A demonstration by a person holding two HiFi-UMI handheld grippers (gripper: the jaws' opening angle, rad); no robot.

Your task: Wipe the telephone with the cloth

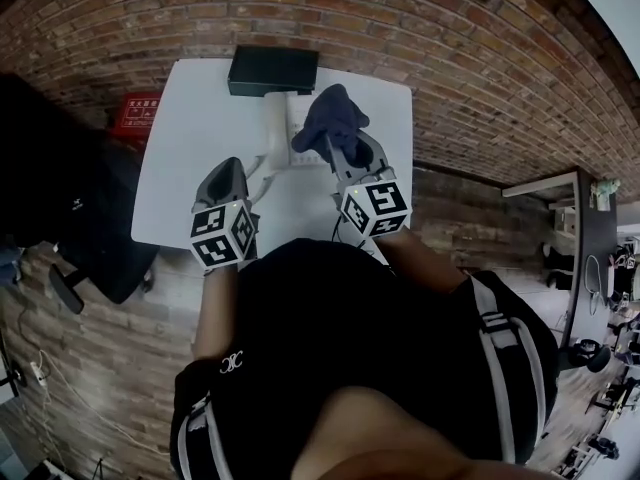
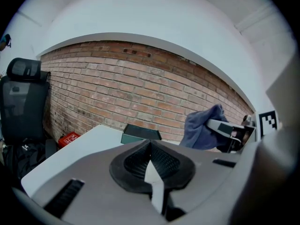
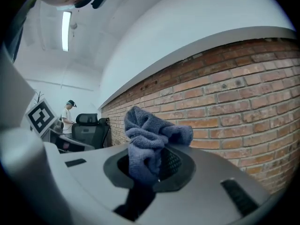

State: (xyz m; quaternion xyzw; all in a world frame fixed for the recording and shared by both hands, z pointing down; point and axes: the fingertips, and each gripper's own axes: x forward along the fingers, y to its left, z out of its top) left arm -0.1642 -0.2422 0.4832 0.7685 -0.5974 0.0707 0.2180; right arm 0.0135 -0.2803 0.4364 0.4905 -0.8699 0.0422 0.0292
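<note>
Lighting: bright, even, indoor; ceiling tube [image 3: 65,30] glares at far left. Shadows soft. Strong fisheye bending, black corners. Left gripper [image 2: 150,153] body blurred near the lens.

White counter [image 1: 180,178] against brick wall [image 1: 420,28], flat black box [image 1: 272,70] at its far edge, red box [image 1: 138,116] on floor beside it, black office chair [image 2: 23,102] nearby, person [image 3: 69,112] standing well apart.

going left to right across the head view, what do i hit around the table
black office chair → red box → left gripper → telephone → cloth
</note>
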